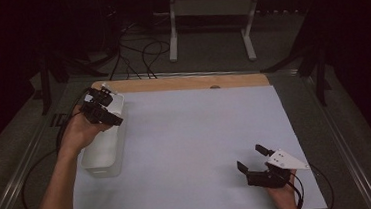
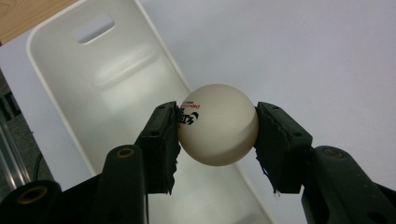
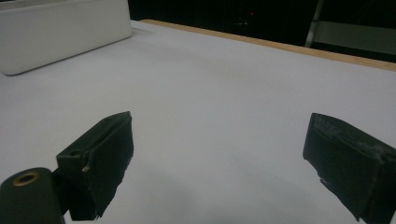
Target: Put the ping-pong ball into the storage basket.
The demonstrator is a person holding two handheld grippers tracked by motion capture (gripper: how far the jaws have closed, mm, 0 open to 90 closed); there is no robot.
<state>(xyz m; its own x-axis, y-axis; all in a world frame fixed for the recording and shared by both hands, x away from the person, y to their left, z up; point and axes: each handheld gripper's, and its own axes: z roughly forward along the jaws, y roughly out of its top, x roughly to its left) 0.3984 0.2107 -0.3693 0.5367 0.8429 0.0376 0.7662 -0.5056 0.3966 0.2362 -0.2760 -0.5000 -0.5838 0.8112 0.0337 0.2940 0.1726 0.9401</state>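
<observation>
A white table-tennis ball (image 2: 219, 125) with dark and red print sits clamped between the two black pads of my left gripper (image 2: 217, 140). That gripper (image 1: 104, 105) hangs over the far end of a long white bin (image 1: 103, 150) at the table's left side. Below the ball, the bin's hollow (image 2: 116, 79) shows nothing inside it. My right gripper (image 1: 250, 158) rests low near the front right of the white table sheet (image 1: 197, 148), its jaws spread wide with nothing between them (image 3: 219, 163).
A wooden strip (image 1: 187, 82) runs along the table's far edge. Beyond it stand a white frame (image 1: 211, 12) and loose cables (image 1: 139, 53) on the floor. The bin's side wall (image 3: 60, 32) lies far left in the right gripper view.
</observation>
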